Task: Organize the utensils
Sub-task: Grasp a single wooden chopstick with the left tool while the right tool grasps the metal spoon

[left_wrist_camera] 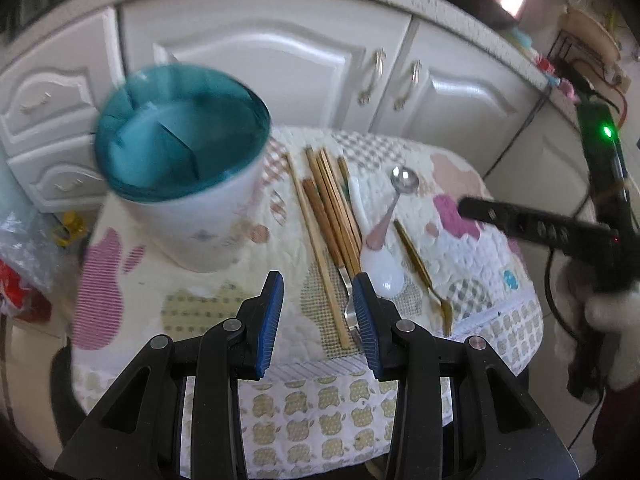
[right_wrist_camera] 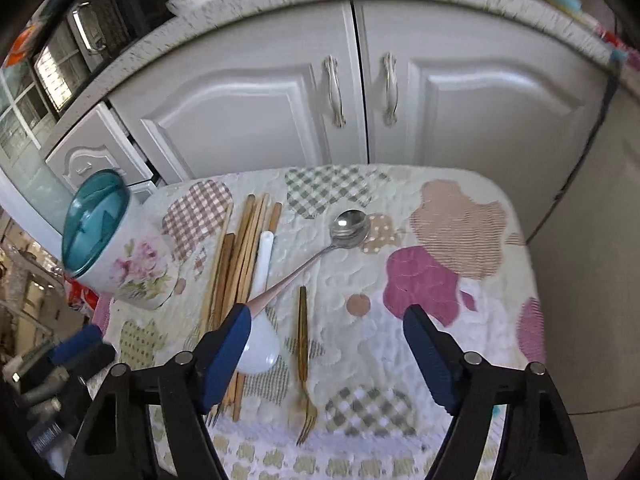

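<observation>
A white floral holder with a teal divided insert (left_wrist_camera: 180,168) stands at the table's left; it also shows in the right wrist view (right_wrist_camera: 116,252). Several wooden chopsticks (left_wrist_camera: 328,216) (right_wrist_camera: 240,260) lie beside it. To their right lie a white ceramic spoon (left_wrist_camera: 380,268) (right_wrist_camera: 260,320), a silver spoon with a pink handle (left_wrist_camera: 400,188) (right_wrist_camera: 344,228) and a gold fork (left_wrist_camera: 424,272) (right_wrist_camera: 303,344). A silver fork (left_wrist_camera: 348,300) lies among the chopsticks. My left gripper (left_wrist_camera: 318,312) is open and empty above the chopsticks' near ends. My right gripper (right_wrist_camera: 326,344) is open and empty above the gold fork.
The small table wears a quilted patchwork cloth (left_wrist_camera: 460,240) (right_wrist_camera: 420,272). White cabinet doors (left_wrist_camera: 280,60) (right_wrist_camera: 440,100) and a speckled countertop stand behind it. The right gripper's body (left_wrist_camera: 560,228) hangs over the table's right side. Bags (left_wrist_camera: 20,248) lie to the left.
</observation>
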`<move>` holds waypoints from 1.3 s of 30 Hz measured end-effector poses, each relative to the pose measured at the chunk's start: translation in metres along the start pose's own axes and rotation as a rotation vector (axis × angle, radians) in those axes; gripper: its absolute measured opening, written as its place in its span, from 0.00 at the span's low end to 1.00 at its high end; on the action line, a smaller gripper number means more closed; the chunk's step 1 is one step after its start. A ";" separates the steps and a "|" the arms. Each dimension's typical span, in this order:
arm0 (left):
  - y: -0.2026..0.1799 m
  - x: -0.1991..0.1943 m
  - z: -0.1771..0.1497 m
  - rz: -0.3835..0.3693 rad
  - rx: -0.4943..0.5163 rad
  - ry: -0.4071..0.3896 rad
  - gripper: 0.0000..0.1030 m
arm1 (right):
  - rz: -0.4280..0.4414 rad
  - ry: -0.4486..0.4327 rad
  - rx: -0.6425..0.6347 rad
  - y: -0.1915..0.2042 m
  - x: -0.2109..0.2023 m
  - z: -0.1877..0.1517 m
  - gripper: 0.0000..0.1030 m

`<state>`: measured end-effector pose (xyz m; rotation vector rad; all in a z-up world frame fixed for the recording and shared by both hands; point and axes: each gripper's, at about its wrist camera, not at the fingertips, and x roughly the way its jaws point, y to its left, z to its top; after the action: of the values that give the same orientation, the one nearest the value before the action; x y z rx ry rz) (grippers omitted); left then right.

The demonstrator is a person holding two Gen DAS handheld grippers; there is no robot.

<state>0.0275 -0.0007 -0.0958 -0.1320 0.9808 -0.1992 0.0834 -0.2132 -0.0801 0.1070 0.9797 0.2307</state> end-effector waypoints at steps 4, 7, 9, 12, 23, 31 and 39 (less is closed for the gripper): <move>0.002 0.028 0.006 -0.034 -0.032 0.048 0.29 | 0.037 0.051 0.026 -0.010 0.030 0.012 0.57; 0.001 0.046 0.011 -0.023 -0.037 0.063 0.29 | 0.056 0.081 0.036 -0.014 0.049 0.019 0.53; 0.003 0.057 0.014 -0.023 -0.057 0.082 0.29 | 0.045 0.090 0.053 -0.020 0.062 0.027 0.53; 0.006 0.071 0.017 -0.009 -0.070 0.098 0.29 | 0.034 0.099 0.097 -0.034 0.082 0.040 0.50; 0.011 0.104 0.020 0.003 -0.091 0.147 0.06 | 0.092 0.065 -0.006 -0.046 0.126 0.076 0.12; 0.010 0.087 0.006 -0.023 -0.048 0.206 0.04 | 0.187 0.060 -0.015 -0.053 0.104 0.067 0.04; 0.006 0.052 -0.042 -0.057 0.044 0.332 0.04 | 0.249 0.096 -0.107 -0.060 0.054 0.032 0.04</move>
<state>0.0217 -0.0078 -0.1622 -0.0874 1.3030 -0.3010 0.1473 -0.2576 -0.1178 0.1205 1.0468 0.5199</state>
